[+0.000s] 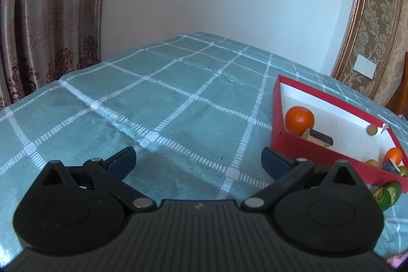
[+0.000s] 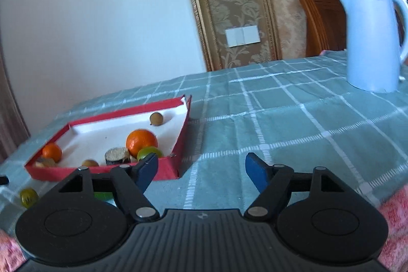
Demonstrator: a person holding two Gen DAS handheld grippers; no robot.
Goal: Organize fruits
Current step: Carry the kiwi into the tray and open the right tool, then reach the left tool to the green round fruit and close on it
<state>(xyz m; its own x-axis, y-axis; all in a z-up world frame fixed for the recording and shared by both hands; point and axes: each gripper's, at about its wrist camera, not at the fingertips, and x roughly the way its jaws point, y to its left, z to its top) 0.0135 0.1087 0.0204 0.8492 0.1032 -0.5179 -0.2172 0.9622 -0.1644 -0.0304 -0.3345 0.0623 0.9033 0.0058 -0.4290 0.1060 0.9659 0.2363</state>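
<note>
fruits sit in a red box (image 2: 178, 144) on the checked tablecloth (image 2: 280, 124): 2 oranges (image 2: 141, 142), a green fruit (image 2: 149, 152). left gripper (image 1: 199, 161) hangs wide open, empty; right gripper (image 2: 201, 170) open beside the box, holding nothing. a white kettle (image 2: 369, 42) stands far right.

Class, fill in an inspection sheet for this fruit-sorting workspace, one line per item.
Surface: table under a teal checked cloth.
Job's things: red tray holds two oranges, a green fruit and small brown pieces; green fruit lies outside on the cloth.
Clutter: white kettle.
Grippers: left gripper and right gripper open, nothing between the fingers.
Cables: nothing seen.
Surroundings: curtain, patterned wall panel, wooden chair.
</note>
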